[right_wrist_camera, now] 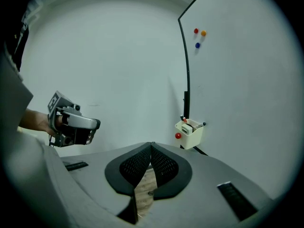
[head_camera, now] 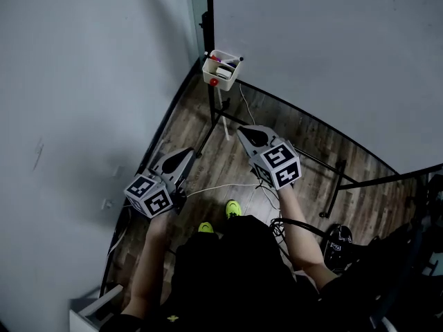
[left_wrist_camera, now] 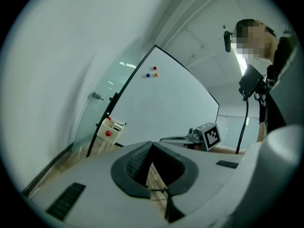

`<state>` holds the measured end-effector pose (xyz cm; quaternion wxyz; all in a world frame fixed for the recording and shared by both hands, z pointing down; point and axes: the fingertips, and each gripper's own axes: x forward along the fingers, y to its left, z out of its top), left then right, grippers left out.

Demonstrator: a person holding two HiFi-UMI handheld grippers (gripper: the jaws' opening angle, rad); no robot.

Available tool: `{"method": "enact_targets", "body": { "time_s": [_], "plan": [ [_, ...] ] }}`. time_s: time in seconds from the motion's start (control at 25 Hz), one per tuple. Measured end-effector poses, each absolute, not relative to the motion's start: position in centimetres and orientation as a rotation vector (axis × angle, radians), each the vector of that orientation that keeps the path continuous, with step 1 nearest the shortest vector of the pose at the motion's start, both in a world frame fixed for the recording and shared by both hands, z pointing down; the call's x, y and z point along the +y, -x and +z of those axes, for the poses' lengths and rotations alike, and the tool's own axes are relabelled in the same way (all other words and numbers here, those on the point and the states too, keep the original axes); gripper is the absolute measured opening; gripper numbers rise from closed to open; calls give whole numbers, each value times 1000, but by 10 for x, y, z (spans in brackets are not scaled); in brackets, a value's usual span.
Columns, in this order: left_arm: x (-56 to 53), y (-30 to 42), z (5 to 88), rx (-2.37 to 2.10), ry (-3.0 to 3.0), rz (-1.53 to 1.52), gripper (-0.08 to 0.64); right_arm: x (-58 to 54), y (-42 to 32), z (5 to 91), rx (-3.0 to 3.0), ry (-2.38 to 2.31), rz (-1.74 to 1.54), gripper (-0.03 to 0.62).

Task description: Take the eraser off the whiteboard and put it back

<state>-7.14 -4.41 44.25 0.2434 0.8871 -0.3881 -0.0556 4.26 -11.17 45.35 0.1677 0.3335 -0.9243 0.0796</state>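
left gripper and right gripper: jaws together, nothing held. eraser not clearly made out, likely inside white holder box at whiteboard edge. box lay ahead, well apart; right gripper nearer.

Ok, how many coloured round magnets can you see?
4: red magnet, orange magnet and blue magnet clustered high on the whiteboard, plus a second red magnet on the white holder box. More may be hidden.

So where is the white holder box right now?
Head view, top centre: the white holder box sits at the whiteboard's lower left corner, beyond the left tool and right tool.
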Motion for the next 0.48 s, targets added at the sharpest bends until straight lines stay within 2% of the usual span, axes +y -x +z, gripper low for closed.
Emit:
{"method": "enact_targets", "body": {
  "time_s": [0.48],
  "plan": [
    [19,98,433,-956,-2467,-182,17,-30,-7,444,-2613,-1009,223,-2]
  ]
}}
